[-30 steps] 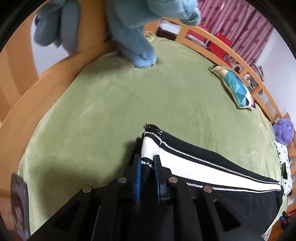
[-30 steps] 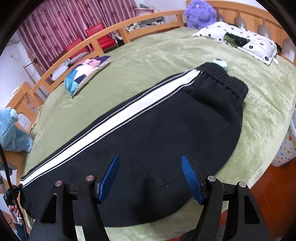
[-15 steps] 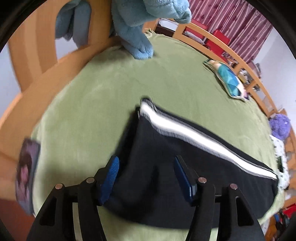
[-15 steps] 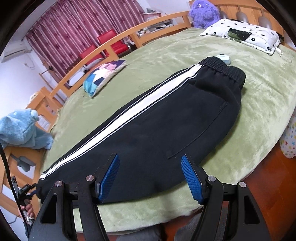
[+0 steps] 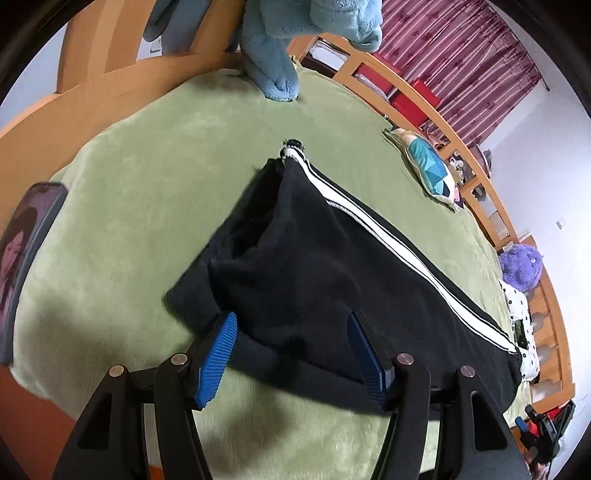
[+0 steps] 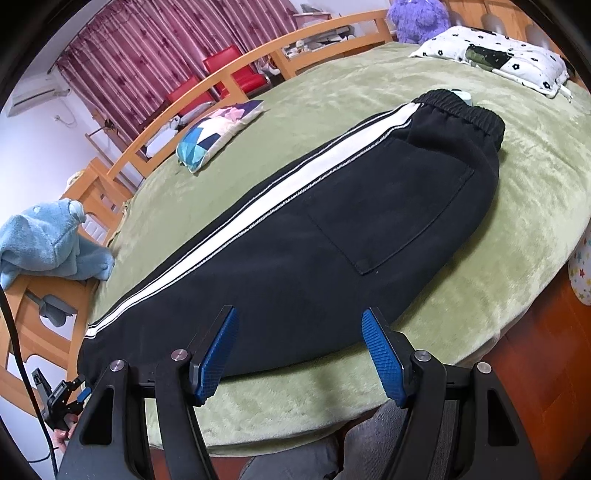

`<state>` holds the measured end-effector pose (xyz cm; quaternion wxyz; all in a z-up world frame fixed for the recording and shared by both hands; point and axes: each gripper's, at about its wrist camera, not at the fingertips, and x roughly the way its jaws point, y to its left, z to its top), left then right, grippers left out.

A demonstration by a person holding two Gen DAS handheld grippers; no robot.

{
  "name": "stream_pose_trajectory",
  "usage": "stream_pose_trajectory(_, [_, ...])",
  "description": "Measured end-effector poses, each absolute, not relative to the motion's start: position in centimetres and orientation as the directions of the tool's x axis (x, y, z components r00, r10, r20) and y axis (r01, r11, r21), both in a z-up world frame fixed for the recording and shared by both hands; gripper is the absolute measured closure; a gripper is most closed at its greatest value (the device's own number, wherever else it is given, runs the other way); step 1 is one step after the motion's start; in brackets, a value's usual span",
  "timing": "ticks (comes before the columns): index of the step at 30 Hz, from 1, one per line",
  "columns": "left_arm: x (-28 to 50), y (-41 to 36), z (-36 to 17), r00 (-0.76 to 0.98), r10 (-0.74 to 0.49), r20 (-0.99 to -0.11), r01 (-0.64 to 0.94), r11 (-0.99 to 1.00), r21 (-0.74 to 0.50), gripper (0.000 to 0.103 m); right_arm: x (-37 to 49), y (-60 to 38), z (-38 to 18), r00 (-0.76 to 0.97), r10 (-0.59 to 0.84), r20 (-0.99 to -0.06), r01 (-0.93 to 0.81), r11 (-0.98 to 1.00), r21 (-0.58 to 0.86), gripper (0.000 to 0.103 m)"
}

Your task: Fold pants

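Black pants [image 6: 325, 236] with a white side stripe lie flat along the green bed [image 6: 480, 295], folded lengthwise, waistband at the far right. In the left wrist view the pants [image 5: 332, 280] end in the leg cuffs, slightly rumpled and open. My left gripper [image 5: 291, 354] is open and empty, just above the cuff edge. My right gripper [image 6: 299, 350] is open and empty, hovering above the near edge of the pants at mid-leg.
A blue plush toy [image 5: 280, 44] hangs on the wooden bed frame [image 5: 55, 107]. A patterned cushion [image 6: 218, 129] lies at the far side. A white flowered pillow [image 6: 491, 55] and purple plush [image 6: 417, 18] sit by the headboard. A phone [image 5: 26, 254] lies at the left bed edge.
My left gripper let go of the cuff, opened and drew back from the pants. My right gripper pulled back toward the bed's near edge, staying open.
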<state>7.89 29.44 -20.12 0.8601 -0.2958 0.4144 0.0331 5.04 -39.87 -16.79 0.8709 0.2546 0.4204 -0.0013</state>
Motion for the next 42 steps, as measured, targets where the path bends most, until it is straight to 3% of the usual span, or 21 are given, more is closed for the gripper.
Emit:
stream_pose_trajectory(8, [10.5, 29.7, -22.5, 0.622, -0.157, -0.767, -0.400, 0.779, -0.483, 0.046, 5.9, -38.7, -17.1, 0.620, 0.213, -0.755, 0.228, 0.872, 0.434, 0.033])
stream_pose_trajectory(11, [10.4, 29.7, -21.4, 0.634, -0.147, -0.759, -0.382, 0.794, -0.473, 0.098, 6.6, -38.0, -17.4, 0.609, 0.231, -0.759, 0.214, 0.873, 0.438, 0.033])
stream_pose_trajectory(16, [7.1, 31.4, -18.2, 0.696, -0.182, -0.695, -0.351, 0.757, -0.551, 0.098, 7.0, -37.0, -16.9, 0.613, 0.256, -0.748, 0.173, 0.880, 0.443, 0.033])
stream_pose_trajectory(18, [6.5, 31.7, -18.8, 0.679, -0.186, -0.710, -0.365, 0.754, -0.546, 0.097, 6.8, -36.8, -16.7, 0.620, 0.261, -0.740, 0.161, 0.881, 0.446, 0.033])
stream_pose_trajectory(19, [6.7, 31.7, -19.5, 0.659, -0.186, -0.729, -0.380, 0.753, -0.537, 0.094, 6.7, -36.8, -16.7, 0.624, 0.266, -0.735, 0.156, 0.879, 0.451, 0.033])
stream_pose_trajectory(21, [7.9, 31.5, -22.0, 0.556, -0.193, -0.808, -0.452, 0.746, -0.489, 0.078, 6.5, -36.9, -17.0, 0.622, 0.280, -0.731, 0.150, 0.874, 0.462, 0.033])
stream_pose_trajectory(22, [8.3, 31.3, -22.7, 0.517, -0.210, -0.830, -0.461, 0.748, -0.476, 0.078, 6.6, -37.0, -17.2, 0.616, 0.285, -0.734, 0.150, 0.873, 0.465, 0.033])
stream_pose_trajectory(23, [8.0, 31.1, -22.7, 0.519, -0.208, -0.829, -0.455, 0.754, -0.474, 0.078, 6.6, -37.0, -17.5, 0.608, 0.289, -0.740, 0.153, 0.871, 0.466, 0.033])
stream_pose_trajectory(26, [7.1, 29.6, -20.7, 0.543, -0.182, -0.820, -0.410, 0.794, -0.448, 0.057, 6.4, -36.9, -17.8, 0.602, 0.311, -0.735, 0.139, 0.866, 0.480, 0.033])
stream_pose_trajectory(30, [6.4, 26.7, -17.5, 0.585, -0.169, -0.793, -0.268, 0.882, -0.386, 0.057, 6.4, -36.1, -17.9, 0.594, 0.279, -0.754, 0.119, 0.897, 0.426, 0.033])
stream_pose_trajectory(35, [8.2, 24.7, -14.6, 0.650, -0.298, -0.699, -0.097, 0.880, -0.465, 0.057, 7.1, -35.3, -18.6, 0.568, 0.281, -0.773, 0.110, 0.905, 0.410, 0.033])
stream_pose_trajectory(39, [12.6, 24.7, -14.7, 0.668, -0.241, -0.704, -0.114, 0.901, -0.418, 0.057, 8.0, -34.8, -18.9, 0.555, 0.277, -0.784, 0.119, 0.907, 0.405, 0.033])
stream_pose_trajectory(42, [15.4, 26.8, -16.7, 0.642, -0.162, -0.750, -0.232, 0.891, -0.391, 0.057, 8.6, -34.5, -19.2, 0.538, 0.266, -0.800, 0.128, 0.912, 0.389, 0.033])
